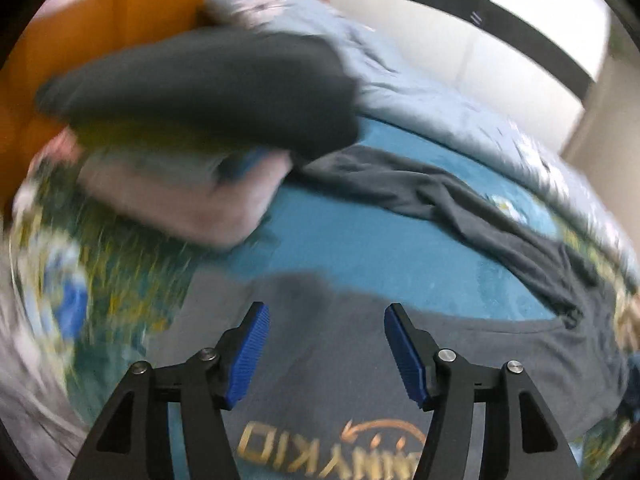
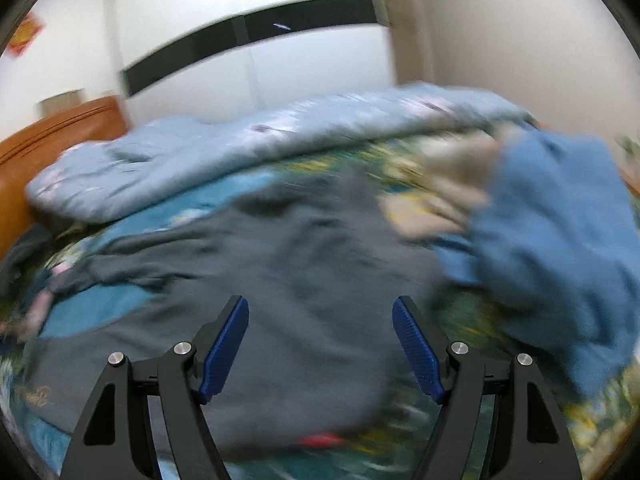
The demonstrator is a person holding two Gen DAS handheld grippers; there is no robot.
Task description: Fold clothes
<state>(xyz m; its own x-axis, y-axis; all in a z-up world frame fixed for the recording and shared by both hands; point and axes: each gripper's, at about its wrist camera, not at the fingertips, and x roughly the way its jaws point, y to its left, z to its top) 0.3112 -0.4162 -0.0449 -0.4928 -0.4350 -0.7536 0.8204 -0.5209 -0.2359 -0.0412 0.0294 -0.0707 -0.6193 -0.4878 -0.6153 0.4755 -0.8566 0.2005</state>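
The grey shirt [image 1: 360, 372] lay spread on the bed [image 1: 360, 240], stretching away crosswise, directly under the left gripper [image 1: 326, 354]. Its fingers gaped, grasping nothing. The right gripper [image 2: 320, 346], likewise released, hovered over what looked, through blur, like the same shirt.

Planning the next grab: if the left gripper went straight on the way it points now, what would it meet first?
Most likely the grey T-shirt lying on the bed; the open left gripper holds nothing. Depth is unclear through the blur.
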